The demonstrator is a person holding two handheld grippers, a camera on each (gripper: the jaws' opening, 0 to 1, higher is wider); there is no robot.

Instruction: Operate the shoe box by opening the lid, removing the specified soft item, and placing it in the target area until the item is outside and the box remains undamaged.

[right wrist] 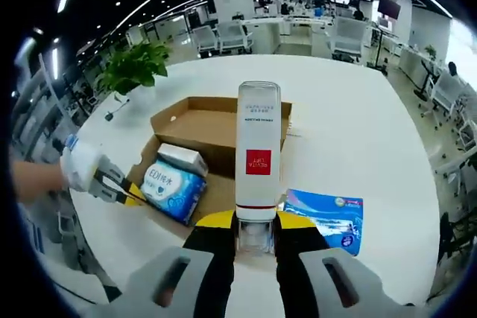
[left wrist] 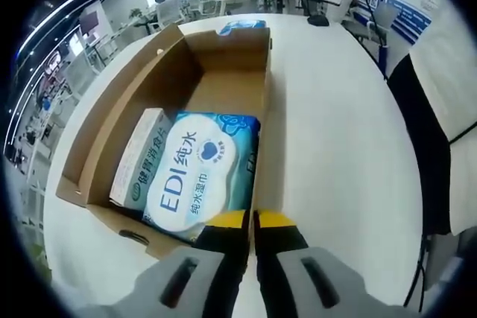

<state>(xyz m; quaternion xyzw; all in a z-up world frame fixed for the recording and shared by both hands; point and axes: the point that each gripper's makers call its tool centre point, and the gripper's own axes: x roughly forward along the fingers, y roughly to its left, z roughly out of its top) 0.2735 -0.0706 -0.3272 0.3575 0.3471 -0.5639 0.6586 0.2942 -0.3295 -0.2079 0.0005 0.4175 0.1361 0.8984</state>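
An open cardboard shoe box lies on a white round table. Inside it are a blue-and-white wet-wipes pack and a white-and-green carton. My left gripper sits at the box's near right wall, and its jaws are shut on that wall's edge. The right gripper view shows the same box, the wipes pack and the left gripper at its left corner. My right gripper is shut on the base of a tall white bottle with a red label, held above the box.
A flat blue packet lies on the table to the right of the box and appears beyond the box in the left gripper view. A potted plant stands at the table's far left edge. Office desks and chairs surround the table.
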